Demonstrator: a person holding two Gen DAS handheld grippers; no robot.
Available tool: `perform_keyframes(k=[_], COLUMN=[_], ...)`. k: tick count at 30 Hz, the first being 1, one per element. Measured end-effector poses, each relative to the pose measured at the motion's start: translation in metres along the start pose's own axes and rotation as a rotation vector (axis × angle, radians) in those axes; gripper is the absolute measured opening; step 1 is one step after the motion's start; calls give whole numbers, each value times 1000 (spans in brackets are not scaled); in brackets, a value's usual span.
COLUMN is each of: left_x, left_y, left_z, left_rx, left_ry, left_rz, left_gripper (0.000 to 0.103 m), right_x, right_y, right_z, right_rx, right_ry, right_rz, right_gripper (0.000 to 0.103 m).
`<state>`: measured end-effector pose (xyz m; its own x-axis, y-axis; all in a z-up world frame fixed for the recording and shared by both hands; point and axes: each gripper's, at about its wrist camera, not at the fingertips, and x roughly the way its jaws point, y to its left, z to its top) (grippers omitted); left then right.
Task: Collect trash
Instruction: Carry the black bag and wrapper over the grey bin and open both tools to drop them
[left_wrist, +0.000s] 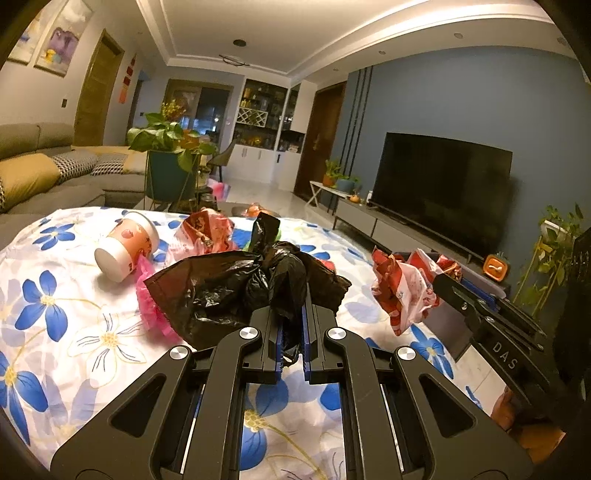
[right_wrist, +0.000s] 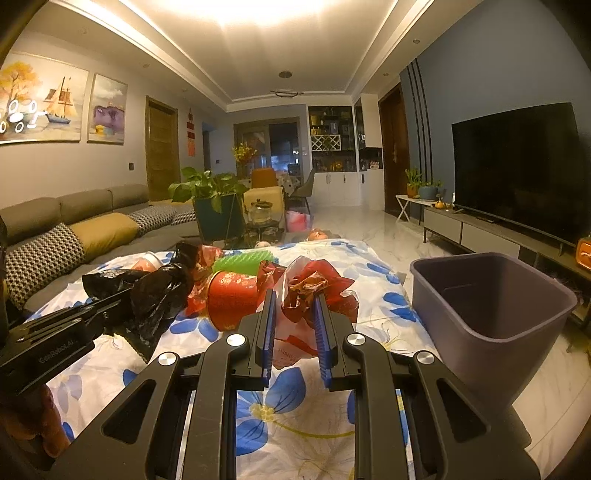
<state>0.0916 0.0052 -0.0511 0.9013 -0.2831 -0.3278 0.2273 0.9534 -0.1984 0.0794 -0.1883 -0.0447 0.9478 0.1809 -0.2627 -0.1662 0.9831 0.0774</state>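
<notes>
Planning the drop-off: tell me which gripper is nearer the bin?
Right. The right gripper, jaws shut on a red wrapper, is just left of the bin. The left gripper, holding a black bag, is farther left.

You have two grippers in play, each holding one item: one black plastic bag (left_wrist: 236, 284) and one red-and-white wrapper (right_wrist: 314, 295). On the cloth sit two cups: one white-bottomed paper cup (left_wrist: 127, 243), one red cup (right_wrist: 231, 302). One purple bin (right_wrist: 491, 310) stands at right.
</notes>
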Motion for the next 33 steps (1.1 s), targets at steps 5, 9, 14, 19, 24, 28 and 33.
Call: perform_keyframes(k=[5,9,14,19,24,28,33], left_x=[1,4,19,41,67,93,119], left_y=[-8,-22,-54,-96,-139,-167,-186], left_z=[10,23,43,63,77,79,75], left_rx=[15,45,96,146,184,206,214], left_ry=[-14,-31,-53,-71,-77,-61,-37], left_rz=[-18,-55,-126,-216,-308,-353,-390], left_gripper=[7,7,7,7,7,7,7], right_x=[-10,-19,-30,-36,-40,-36,-32], right_y=[-10,-24,-54,-88,-125,-143,-161], right_z=[8,20,39,55,63,66,64], right_rx=[-3,-11,-10,3,49,71,77], right_ry=[-43,-88,-154,-205,-233,-247,-249], right_rz=[-39,-92,-192,-293,-360,-389,-416], right_gripper=[21,21,21,21,21,21,21])
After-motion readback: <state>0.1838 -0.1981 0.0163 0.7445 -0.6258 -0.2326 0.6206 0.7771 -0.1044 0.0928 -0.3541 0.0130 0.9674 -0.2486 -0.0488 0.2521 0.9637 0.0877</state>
